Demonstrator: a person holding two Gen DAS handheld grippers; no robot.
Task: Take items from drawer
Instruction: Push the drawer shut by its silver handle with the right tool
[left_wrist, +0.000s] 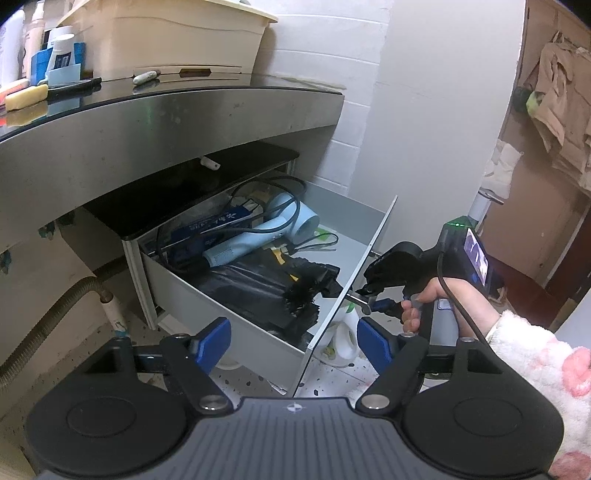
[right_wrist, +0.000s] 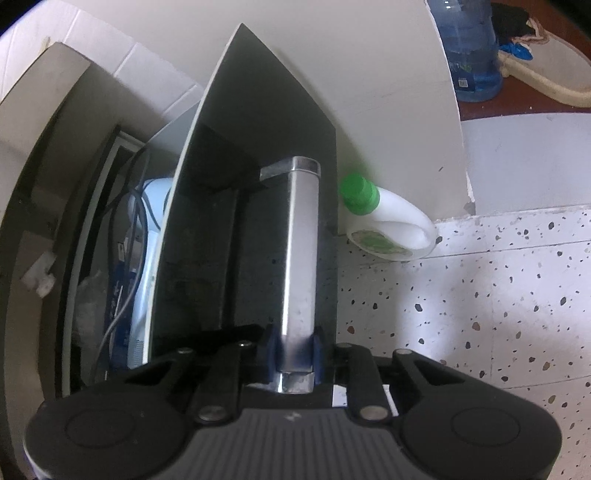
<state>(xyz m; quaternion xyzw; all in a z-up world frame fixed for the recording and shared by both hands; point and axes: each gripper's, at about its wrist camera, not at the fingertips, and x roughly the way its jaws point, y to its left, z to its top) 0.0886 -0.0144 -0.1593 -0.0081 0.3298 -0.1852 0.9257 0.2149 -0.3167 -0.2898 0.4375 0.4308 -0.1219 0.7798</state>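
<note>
The right hand-held gripper (right_wrist: 294, 354) pinches the drawer (left_wrist: 236, 317) handle (right_wrist: 301, 258); the left hand-held gripper (left_wrist: 293, 341) waits spread. Pull straight outward, then reach the hair dryer (left_wrist: 266, 225) inside

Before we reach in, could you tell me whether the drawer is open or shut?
Open: the drawer is pulled out, its hair dryer exposed, and the right claw grips its handle.

You have one open drawer (left_wrist: 240, 295), one hairdryer (left_wrist: 273, 225) at its back, one black bag (left_wrist: 258, 284) at its front, one bottle (right_wrist: 388, 221), two grippers (left_wrist: 295, 339) (right_wrist: 295, 354).
</note>
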